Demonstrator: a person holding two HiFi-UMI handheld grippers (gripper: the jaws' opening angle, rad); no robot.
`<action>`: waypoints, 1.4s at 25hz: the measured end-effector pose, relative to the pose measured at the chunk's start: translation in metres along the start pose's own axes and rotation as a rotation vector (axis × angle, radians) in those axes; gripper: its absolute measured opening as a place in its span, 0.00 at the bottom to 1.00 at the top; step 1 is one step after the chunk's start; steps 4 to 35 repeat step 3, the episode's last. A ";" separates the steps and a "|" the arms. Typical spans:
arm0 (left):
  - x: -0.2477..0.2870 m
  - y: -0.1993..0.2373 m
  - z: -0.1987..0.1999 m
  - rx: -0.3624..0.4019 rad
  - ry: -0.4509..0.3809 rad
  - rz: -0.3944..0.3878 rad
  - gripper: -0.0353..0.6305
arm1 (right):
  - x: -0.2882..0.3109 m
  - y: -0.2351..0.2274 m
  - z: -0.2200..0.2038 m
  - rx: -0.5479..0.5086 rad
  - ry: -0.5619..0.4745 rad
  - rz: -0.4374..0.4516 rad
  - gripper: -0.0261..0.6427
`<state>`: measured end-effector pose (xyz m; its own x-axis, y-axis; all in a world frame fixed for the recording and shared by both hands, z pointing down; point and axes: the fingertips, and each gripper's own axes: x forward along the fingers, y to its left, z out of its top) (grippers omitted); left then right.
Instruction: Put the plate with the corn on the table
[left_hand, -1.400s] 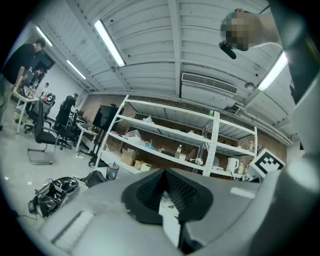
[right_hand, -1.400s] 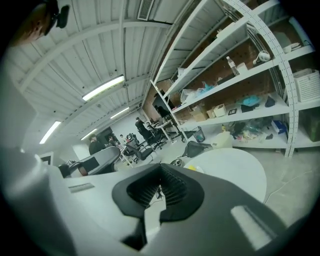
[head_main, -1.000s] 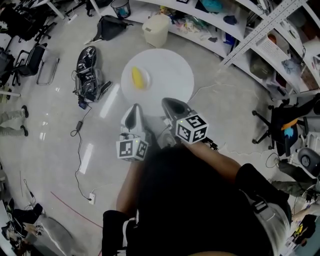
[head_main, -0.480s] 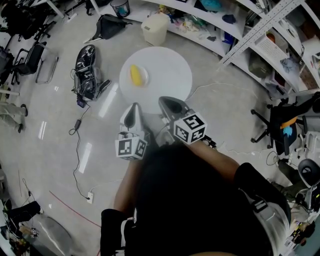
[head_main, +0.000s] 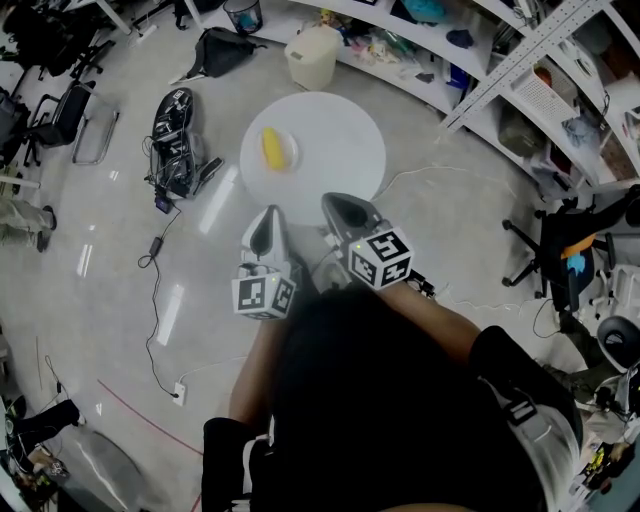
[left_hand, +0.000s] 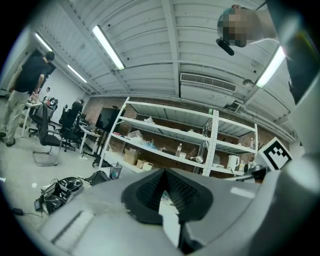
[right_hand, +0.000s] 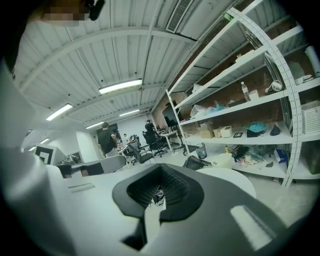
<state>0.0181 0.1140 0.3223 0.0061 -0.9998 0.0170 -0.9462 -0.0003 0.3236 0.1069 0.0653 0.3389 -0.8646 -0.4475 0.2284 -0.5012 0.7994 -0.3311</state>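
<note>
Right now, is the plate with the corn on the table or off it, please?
On: the plate holding the corn rests on the round white table.

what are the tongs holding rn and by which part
Nothing: left tongs and right tongs are shut and empty. The plate with corn sits on the table, apart from both.

Bright even light from ceiling tubes (left_hand: 107, 47); glare streaks on glossy floor (head_main: 218, 200). Strong fisheye bending, dark corners; close foreground soft.
</note>
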 end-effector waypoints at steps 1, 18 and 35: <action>-0.001 0.000 0.000 0.000 0.000 -0.001 0.06 | 0.000 0.001 -0.001 -0.003 0.001 0.002 0.05; -0.002 0.000 0.000 0.000 -0.001 -0.003 0.06 | -0.001 0.004 -0.002 -0.006 0.002 0.008 0.05; -0.002 0.000 0.000 0.000 -0.001 -0.003 0.06 | -0.001 0.004 -0.002 -0.006 0.002 0.008 0.05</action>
